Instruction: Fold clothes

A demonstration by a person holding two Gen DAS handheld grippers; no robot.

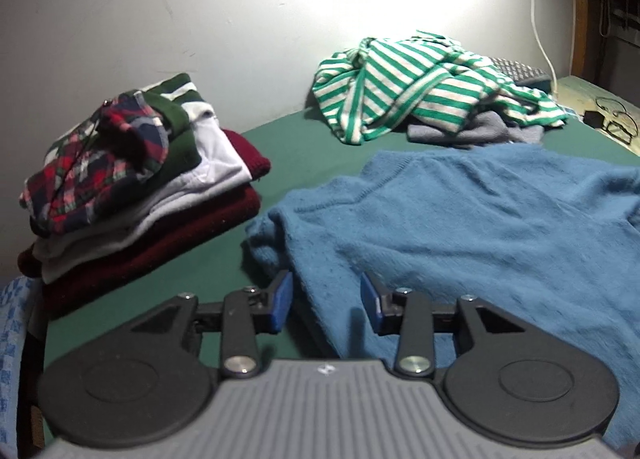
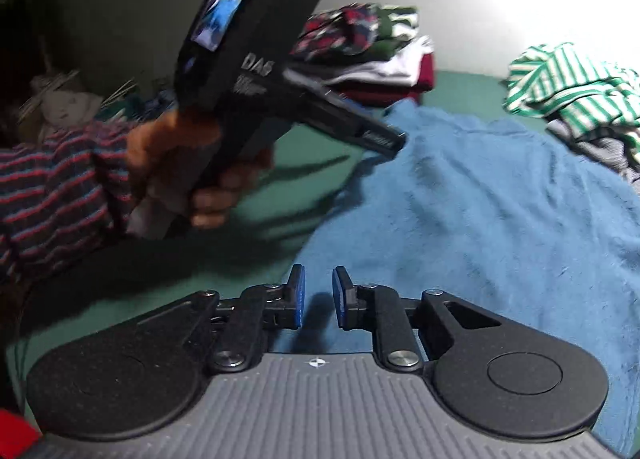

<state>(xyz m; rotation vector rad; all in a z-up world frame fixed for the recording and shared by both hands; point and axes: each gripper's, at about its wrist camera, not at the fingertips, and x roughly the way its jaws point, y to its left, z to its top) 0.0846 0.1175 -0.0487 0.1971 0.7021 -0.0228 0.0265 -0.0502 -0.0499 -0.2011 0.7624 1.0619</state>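
A rumpled blue sweater [image 1: 480,227] is spread flat, cut off rightward; above its near hem, left gripper [image 1: 326,301] and right gripper [image 2: 319,296] are held parted, empty.

Black hand-held gripper [image 2: 318,297], blue pads [image 2: 299,297], silver screws, striped sleeve [image 2: 52,187]

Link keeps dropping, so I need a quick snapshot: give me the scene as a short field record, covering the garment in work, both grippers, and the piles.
surface: green table
garment in work: blue sweater, spread out, rumpled at its left edge
left gripper: open, over the sweater's near edge, nothing gripped
right gripper: jaws a narrow gap apart, nothing between them, above the sweater's near edge
folded stack: far left; plaid shirt on top, maroon at the bottom
unfolded pile: striped green-and-white garment over a grey garment, far right
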